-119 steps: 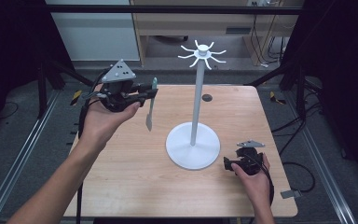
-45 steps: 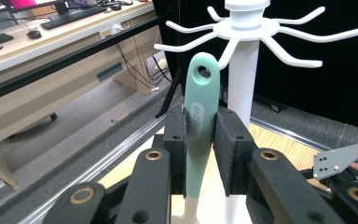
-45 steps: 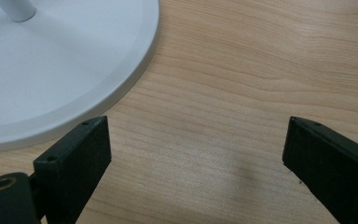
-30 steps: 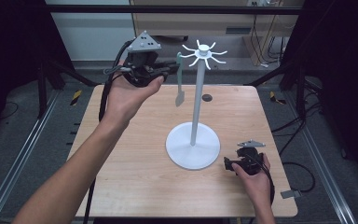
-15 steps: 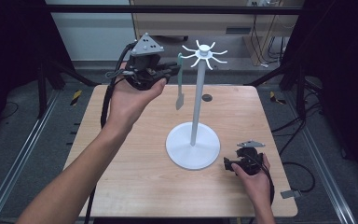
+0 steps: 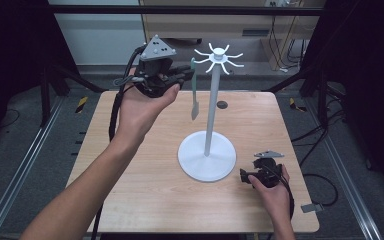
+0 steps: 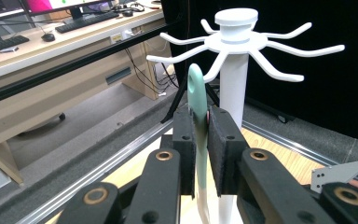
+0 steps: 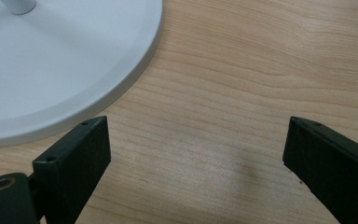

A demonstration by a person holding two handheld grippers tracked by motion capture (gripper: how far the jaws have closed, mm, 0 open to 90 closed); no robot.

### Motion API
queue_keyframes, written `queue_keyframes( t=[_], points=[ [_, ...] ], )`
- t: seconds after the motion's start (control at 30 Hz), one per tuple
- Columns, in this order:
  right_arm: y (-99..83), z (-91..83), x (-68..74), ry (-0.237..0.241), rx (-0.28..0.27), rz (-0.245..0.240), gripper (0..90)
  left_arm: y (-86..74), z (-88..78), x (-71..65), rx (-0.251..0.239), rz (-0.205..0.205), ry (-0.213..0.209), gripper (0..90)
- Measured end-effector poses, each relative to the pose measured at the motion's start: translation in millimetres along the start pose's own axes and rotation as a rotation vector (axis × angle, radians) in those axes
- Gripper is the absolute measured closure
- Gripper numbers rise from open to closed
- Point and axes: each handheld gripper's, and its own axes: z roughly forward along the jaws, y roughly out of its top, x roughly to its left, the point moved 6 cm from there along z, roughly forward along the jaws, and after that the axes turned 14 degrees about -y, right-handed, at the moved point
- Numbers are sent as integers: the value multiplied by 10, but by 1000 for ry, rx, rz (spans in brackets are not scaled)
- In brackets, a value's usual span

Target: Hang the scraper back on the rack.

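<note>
**At the hook rack: a green utensil about to be hung**

Nearest the person's edge of the wooden worktop (image 6: 145,200), the right tool (image 6: 260,175) rests low just beside the rim of the stand's round white base (image 6: 207,160), its jaws spread wide with only bare wood between them. It looks to be idle, or there to steady the base if the stand rocks.

Higher and farther out, the left tool (image 6: 182,75) is clamped on a pale green utensil (image 7: 197,112), gripping its handle a little below the rounded top end, while the blade end hangs free over the worktop. The handle tip sits just beside one arm of the white hook crown (image 7: 235,42) on top of the pole (image 6: 210,110).

To hang it well, I'd judge the handle should be raised until its top clears the upturned hook tip, kept upright, slid inward over the arm, then lowered before the jaws let go. Releasing early would likely drop it onto the base.

Seen edge-on from the left gripper view, the handle hides whether it has a hanging hole. From above, the utensil is too small to tell spatula from scraper, and whether it already touches the arm cannot be told.
</note>
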Motion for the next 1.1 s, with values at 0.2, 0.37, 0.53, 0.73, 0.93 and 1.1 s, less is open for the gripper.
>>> queue_keyframes(
  t=[0.2, 0.37, 0.53, 0.73, 0.93, 1.1],
  points=[
    [0, 0, 4, 1, -1, -4, 78, 4, -8, -27, 3, 15, 8, 816],
    [-3, 0, 6, 1, 3, -5, 78, 15, -4, -47, -1, 19, 9, 808],
    [-4, 0, 7, 2, 5, -3, 78, 16, -7, -61, -2, 21, 20, 805],
    [-4, -1, 9, 3, 4, -4, 77, 20, -14, -57, -3, 13, 31, 826],
    [-4, 2, 12, 4, 4, -6, 78, 25, -33, -89, -11, 11, 53, 831],
    [-5, 3, 16, 6, 5, -7, 77, 43, -38, -152, -12, 27, 59, 812]
  ],
)
